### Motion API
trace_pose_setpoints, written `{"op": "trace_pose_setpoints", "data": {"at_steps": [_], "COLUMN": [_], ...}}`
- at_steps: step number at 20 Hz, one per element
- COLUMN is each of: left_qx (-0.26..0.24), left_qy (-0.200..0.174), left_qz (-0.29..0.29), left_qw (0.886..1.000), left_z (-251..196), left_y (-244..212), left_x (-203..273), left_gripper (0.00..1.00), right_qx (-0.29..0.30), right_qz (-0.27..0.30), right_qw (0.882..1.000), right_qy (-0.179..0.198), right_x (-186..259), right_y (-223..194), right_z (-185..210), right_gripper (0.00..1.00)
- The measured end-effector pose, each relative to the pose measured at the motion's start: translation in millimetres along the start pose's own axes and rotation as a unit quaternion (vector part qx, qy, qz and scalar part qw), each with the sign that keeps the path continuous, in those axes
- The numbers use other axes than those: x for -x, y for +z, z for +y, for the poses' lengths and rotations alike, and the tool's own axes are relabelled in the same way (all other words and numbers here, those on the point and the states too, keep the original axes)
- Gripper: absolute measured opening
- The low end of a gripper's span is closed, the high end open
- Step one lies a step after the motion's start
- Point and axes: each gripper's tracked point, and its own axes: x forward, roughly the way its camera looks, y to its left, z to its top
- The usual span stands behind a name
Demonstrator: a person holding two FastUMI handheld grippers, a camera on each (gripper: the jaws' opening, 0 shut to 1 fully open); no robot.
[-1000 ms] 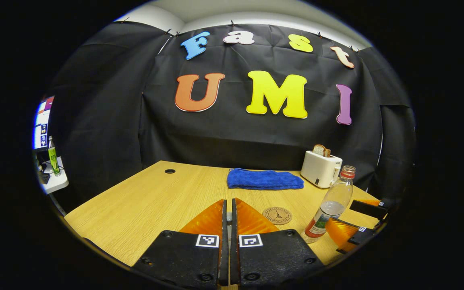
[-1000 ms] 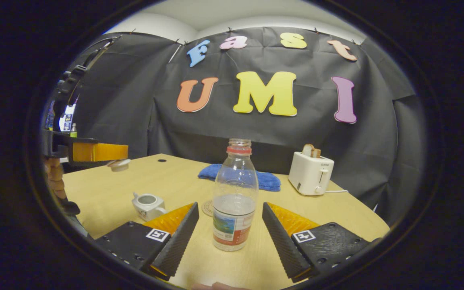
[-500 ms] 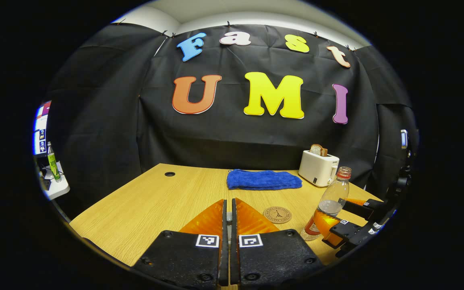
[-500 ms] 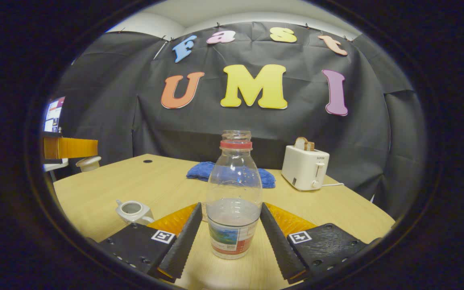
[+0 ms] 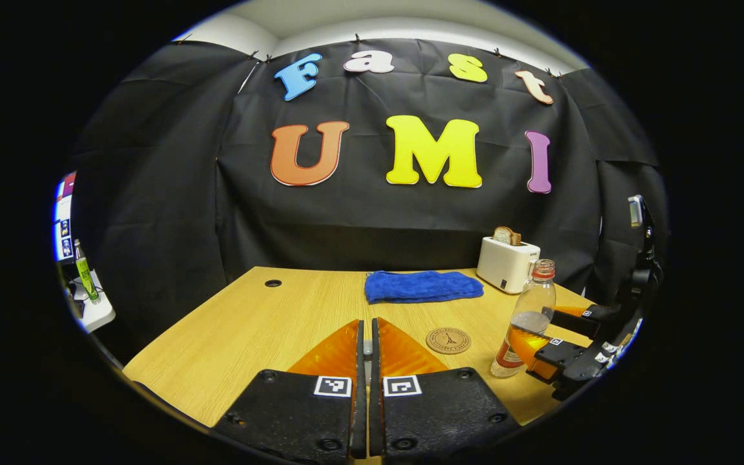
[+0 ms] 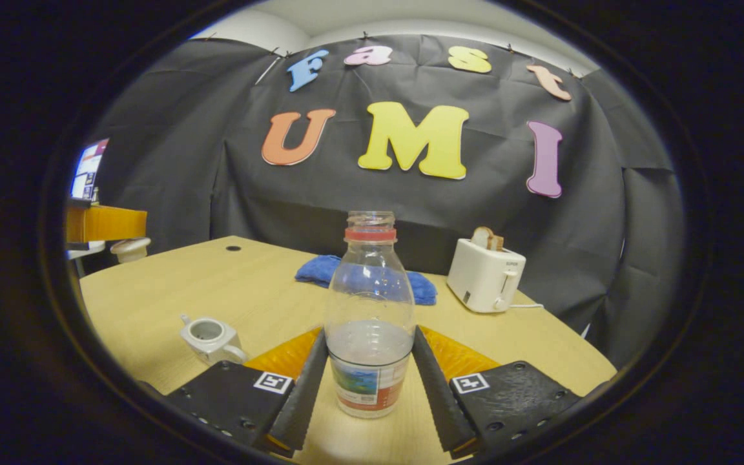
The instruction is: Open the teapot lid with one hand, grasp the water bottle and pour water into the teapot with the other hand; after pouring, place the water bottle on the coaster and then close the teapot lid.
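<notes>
— Where's the water bottle (image 6: 369, 323) right now?

— Standing upright on the table (image 6: 217, 290), straight ahead of the right gripper (image 6: 369, 378), right between its two fingers. Both fingers are pressed against the bottle's lower half, one on each side, about level with the label. No cap on it. Clear plastic, water up to roughly the middle.

— And the teapot?

— The teapot (image 6: 210, 337) sits on the table just off that gripper's left finger, a small white pot with its mouth open. I can't tell whether there's any water inside it.

— So where's the lid?

— The teapot lid (image 6: 130, 248) is up in the air, far off to the left of the right gripper, hanging under the tips of the left gripper (image 5: 364, 342). In the left gripper view its fingers are drawn almost together, just a thin slit between them, and I can make out a small pale piece pinched in that slit.

— Coaster?

— The coaster (image 5: 448, 340) lies flat just ahead and to the right of the left gripper's fingers, with the bottle a little further right of it. Beyond it are a folded blue cloth (image 5: 422, 285) and a white toaster (image 5: 507, 265) with a slice of bread (image 5: 506, 235) standing in its slot.
</notes>
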Motion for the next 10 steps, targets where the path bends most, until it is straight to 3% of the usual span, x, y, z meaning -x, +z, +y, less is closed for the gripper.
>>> {"op": "trace_pose_setpoints", "data": {"at_steps": [5,10], "left_qx": [-0.005,-0.004], "left_qy": [-0.015,-0.024], "left_qz": [-0.022,-0.042], "left_qw": [1.000,0.999], "left_z": [12.7,27.2], "left_y": [17.3,33.6], "left_x": [15.7,34.9], "left_gripper": [0.04,0.04], "right_qx": [0.088,0.207], "right_qz": [-0.001,0.010], "right_qw": [0.996,0.976], "right_qy": [-0.029,-0.059], "right_x": [11.3,9.1], "right_y": [16.1,11.5], "right_z": [-10.3,-4.8], "right_gripper": [0.75,0.75]}}
